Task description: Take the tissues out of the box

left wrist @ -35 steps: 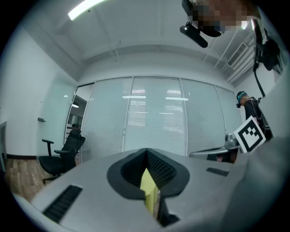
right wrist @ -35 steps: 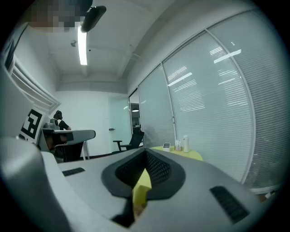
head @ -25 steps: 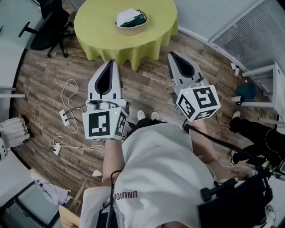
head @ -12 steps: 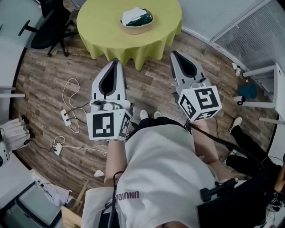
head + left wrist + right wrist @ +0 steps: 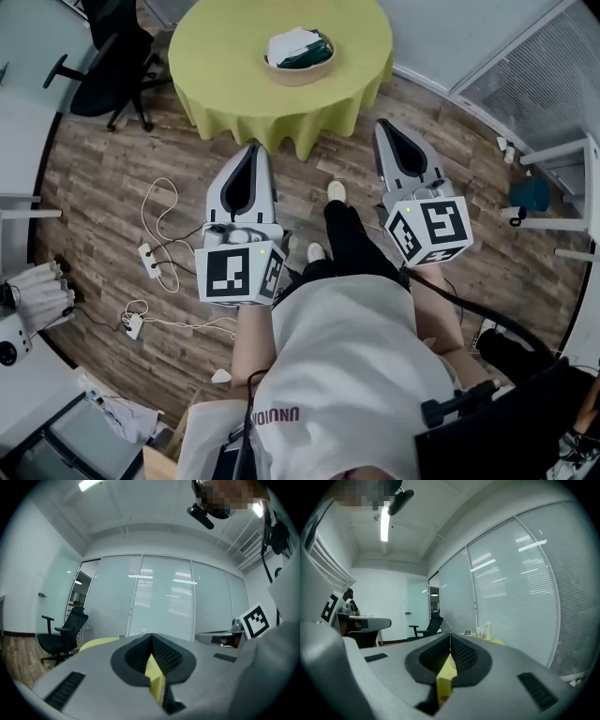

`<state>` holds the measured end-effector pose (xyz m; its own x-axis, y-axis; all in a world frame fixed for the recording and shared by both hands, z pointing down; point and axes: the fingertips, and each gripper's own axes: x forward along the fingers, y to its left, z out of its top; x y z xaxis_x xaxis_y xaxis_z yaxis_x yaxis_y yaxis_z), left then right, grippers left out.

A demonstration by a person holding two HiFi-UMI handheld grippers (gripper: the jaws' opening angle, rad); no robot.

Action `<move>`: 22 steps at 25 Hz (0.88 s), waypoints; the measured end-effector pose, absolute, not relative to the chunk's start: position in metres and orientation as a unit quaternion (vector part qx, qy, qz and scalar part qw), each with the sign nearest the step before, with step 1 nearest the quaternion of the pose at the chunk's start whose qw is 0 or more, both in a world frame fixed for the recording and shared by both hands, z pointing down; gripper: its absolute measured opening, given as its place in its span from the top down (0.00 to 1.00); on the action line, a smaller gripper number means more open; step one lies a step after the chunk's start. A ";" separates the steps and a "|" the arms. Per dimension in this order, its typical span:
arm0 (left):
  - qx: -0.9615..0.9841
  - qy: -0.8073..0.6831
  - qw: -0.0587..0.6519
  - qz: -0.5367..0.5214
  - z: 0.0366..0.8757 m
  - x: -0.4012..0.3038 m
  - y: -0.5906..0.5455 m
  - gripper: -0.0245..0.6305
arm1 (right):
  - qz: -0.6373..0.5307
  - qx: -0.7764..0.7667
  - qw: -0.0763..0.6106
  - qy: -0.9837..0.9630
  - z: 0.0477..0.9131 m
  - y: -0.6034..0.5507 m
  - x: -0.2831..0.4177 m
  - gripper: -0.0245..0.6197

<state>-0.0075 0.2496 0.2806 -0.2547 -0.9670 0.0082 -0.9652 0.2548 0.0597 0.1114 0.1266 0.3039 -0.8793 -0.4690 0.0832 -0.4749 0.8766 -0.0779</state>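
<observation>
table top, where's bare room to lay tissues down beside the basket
Left of the basket the table is bare cloth out to the rim by the chair; so is the strip between basket and near rim. Right of it only a narrower band. The floor by the left gripper is crowded with cables.

The shells of my left gripper [image 5: 253,148] and right gripper [image 5: 381,125] are smooth, matt, pale-grey plastic. Their black pads [image 5: 165,654] look rubbery, dimpled all over in a fine grid. The yellow-green tablecloth [image 5: 234,66] is matt fabric that hangs in soft folds at its edge. On it, the shallow tan bowl [image 5: 298,75] has a dull, coarse finish, and the white tissues [image 5: 292,42] in it are crumpled soft paper. The brown plank floor [image 5: 103,178] shows streaky wood grain with little sheen.
</observation>
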 end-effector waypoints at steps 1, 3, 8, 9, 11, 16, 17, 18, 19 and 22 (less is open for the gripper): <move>0.610 -0.792 0.024 -0.020 0.282 -0.009 0.246 0.95 | 0.049 0.244 0.032 -0.968 0.305 0.122 0.109 0.93; 0.608 -0.794 0.027 -0.018 0.285 -0.015 0.236 0.95 | 0.049 0.242 0.034 -0.968 0.308 0.110 0.102 0.93; 0.586 -0.810 0.025 -0.014 0.287 -0.044 0.214 0.95 | 0.046 0.237 0.043 -0.970 0.312 0.074 0.079 0.93; 0.583 -0.812 0.025 -0.015 0.287 -0.049 0.208 0.95 | 0.046 0.236 0.044 -0.970 0.313 0.067 0.075 0.93; 0.582 -0.813 0.026 -0.014 0.287 -0.057 0.194 0.95 | 0.046 0.233 0.045 -0.970 0.314 0.051 0.068 0.93; 0.580 -0.814 0.033 -0.009 0.286 -0.075 0.162 0.95 | 0.046 0.224 0.053 -0.972 0.315 0.019 0.048 0.93; 0.579 -0.815 0.034 -0.008 0.286 -0.077 0.156 0.95 | 0.047 0.222 0.054 -0.972 0.315 0.013 0.045 0.93; 0.578 -0.815 0.034 -0.007 0.285 -0.080 0.149 0.95 | 0.047 0.221 0.055 -0.973 0.315 0.007 0.042 0.93; 0.577 -0.816 0.035 -0.006 0.284 -0.083 0.142 0.95 | 0.048 0.219 0.056 -0.973 0.315 0.000 0.038 0.93; 0.571 -0.820 0.036 -0.005 0.282 -0.096 0.122 0.95 | 0.049 0.212 0.061 -0.974 0.315 -0.021 0.024 0.93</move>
